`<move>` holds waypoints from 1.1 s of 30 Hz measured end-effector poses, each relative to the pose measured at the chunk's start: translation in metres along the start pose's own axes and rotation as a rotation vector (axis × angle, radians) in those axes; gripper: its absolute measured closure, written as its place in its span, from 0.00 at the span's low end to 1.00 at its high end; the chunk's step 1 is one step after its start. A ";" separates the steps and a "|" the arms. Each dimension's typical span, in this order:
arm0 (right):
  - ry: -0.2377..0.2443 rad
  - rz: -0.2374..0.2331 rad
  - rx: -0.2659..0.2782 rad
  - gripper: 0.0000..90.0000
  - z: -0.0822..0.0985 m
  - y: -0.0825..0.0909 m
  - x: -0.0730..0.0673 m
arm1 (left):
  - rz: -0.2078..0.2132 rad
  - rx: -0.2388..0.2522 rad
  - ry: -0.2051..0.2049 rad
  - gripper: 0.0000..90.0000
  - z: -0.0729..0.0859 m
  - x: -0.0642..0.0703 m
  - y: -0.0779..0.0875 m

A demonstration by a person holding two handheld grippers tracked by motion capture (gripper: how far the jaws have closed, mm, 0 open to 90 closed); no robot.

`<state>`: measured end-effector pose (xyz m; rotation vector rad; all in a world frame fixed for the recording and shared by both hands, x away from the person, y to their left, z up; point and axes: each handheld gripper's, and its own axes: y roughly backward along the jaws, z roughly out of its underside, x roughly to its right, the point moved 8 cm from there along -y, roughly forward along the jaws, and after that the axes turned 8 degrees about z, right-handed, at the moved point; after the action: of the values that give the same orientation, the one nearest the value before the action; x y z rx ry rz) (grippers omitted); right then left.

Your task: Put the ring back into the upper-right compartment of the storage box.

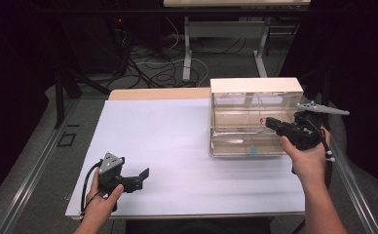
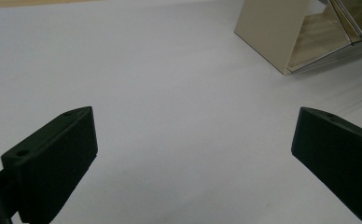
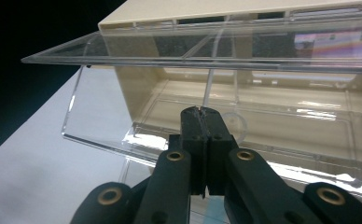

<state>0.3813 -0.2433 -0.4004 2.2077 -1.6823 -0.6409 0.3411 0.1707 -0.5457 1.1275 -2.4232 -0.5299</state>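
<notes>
Right tool [image 3: 201,112] pressed together, tips at the clear drawer's [image 3: 244,135] front inside the beige cabinet [image 1: 256,86] at the bench's [image 1: 167,146] right, likely to work it. Left tool [image 1: 136,178] spread, parked clear.

Cabinet [image 2: 281,32] cut off at frame edge

Left gripper [image 2: 193,163] fingers [image 2: 53,158] wide apart over white table sheet [image 2: 170,70]; cream box [image 2: 272,32] upper right.
</notes>
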 end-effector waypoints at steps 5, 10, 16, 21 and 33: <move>-0.004 0.017 0.004 0.99 0.000 -0.002 0.006 | 0.003 -0.002 -0.003 0.00 0.000 0.000 0.000; -0.017 0.042 0.012 0.99 0.000 -0.007 0.014 | 0.002 -0.003 -0.004 0.00 0.000 0.000 -0.001; -0.030 0.047 0.001 0.99 0.002 -0.011 0.019 | 0.001 -0.004 -0.004 0.00 0.000 0.000 0.000; -0.032 0.065 0.004 0.99 0.004 -0.017 0.026 | 0.001 -0.004 -0.004 0.00 0.000 0.000 -0.001; -0.026 0.106 0.021 0.99 0.008 -0.028 0.034 | 0.001 -0.005 -0.004 0.00 0.001 0.000 -0.001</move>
<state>0.4079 -0.2685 -0.4261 2.1159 -1.8125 -0.6299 0.3413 0.1701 -0.5466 1.1240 -2.4245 -0.5374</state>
